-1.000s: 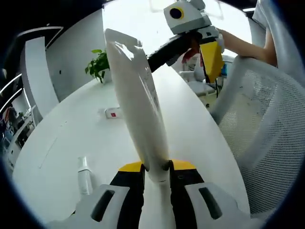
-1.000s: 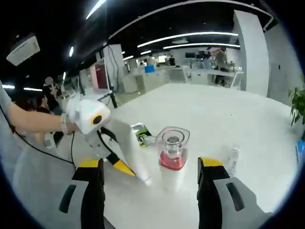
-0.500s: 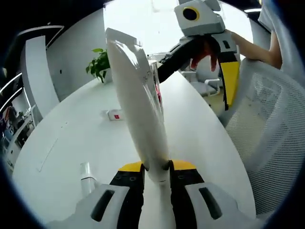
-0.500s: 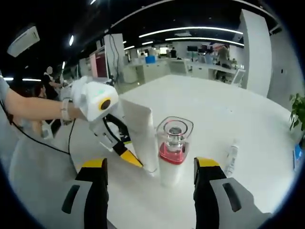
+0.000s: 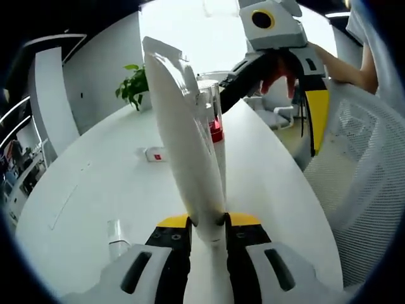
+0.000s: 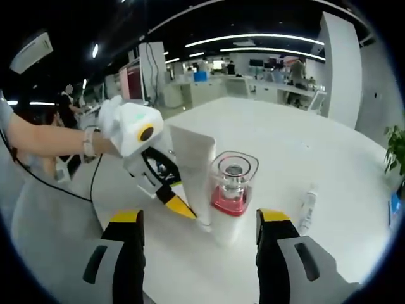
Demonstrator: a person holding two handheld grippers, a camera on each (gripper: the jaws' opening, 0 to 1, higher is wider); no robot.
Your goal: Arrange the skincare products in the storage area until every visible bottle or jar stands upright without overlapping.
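My left gripper is clamped on the cap end of a white tube, which I hold with its flat crimped end up, just beside the pump bottle on the desk. In the right gripper view that tube stands close against the bottle; I cannot tell if they touch. My right gripper has its jaws spread wide and holds nothing, the bottle sitting between and beyond them.

The tube looks light and soft-walled, so I judge the stiff cap end the right place to grip; squeezing the body would dent it. Standing on a narrow cap it will likely tip easily. The bottle, with its clear cover and red band, seems rigid, smooth and top-heavy; I would take it low on the white body. A small bottle lies on its side nearby.
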